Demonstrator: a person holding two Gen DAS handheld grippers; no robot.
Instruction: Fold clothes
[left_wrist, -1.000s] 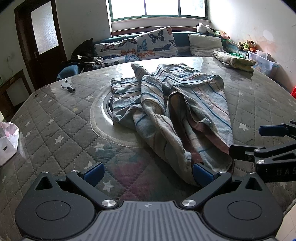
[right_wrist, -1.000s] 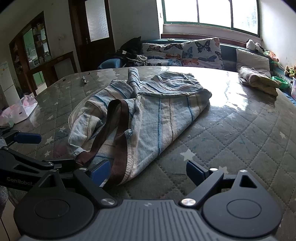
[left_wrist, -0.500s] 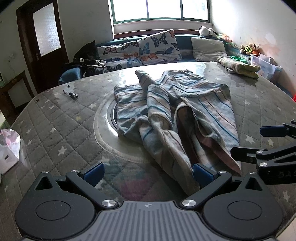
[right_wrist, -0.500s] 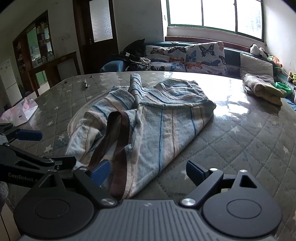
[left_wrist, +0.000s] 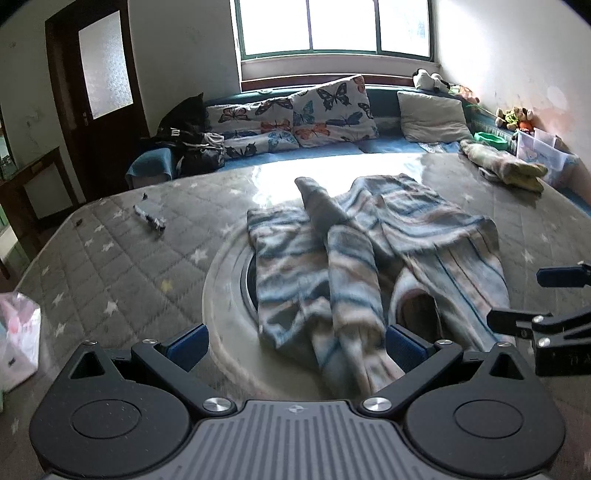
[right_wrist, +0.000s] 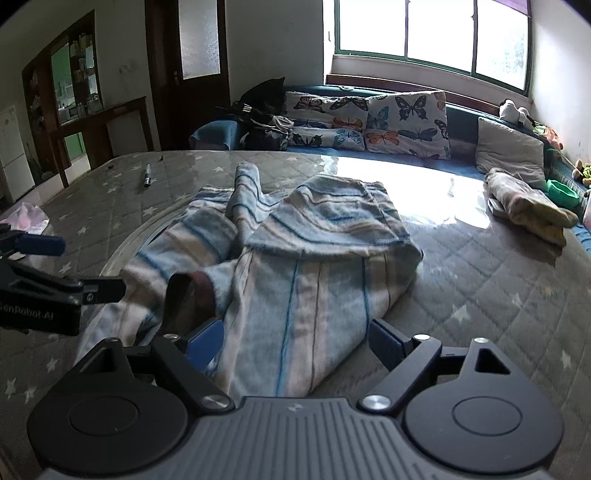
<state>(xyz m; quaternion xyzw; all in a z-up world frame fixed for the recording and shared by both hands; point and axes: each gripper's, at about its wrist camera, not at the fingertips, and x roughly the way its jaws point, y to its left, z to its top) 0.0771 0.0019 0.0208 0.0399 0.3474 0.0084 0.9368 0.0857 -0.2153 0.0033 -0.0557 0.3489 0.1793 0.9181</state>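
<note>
The striped garment (left_wrist: 369, 258) lies rumpled mid-table on the quilted table cover (left_wrist: 110, 266), its near hem bunched between both tools. The left gripper (left_wrist: 295, 341) and right gripper (right_wrist: 295, 339) both stand wide, holding nothing. Pinching now risks catching only one layer, or the sleeve crossing at 12 o'clock, leaving a crooked fold. The near table edge seems close, though hidden. Open room lies at 3 and 9 o'clock; a pen (left_wrist: 149, 220) sits at 10.
</note>
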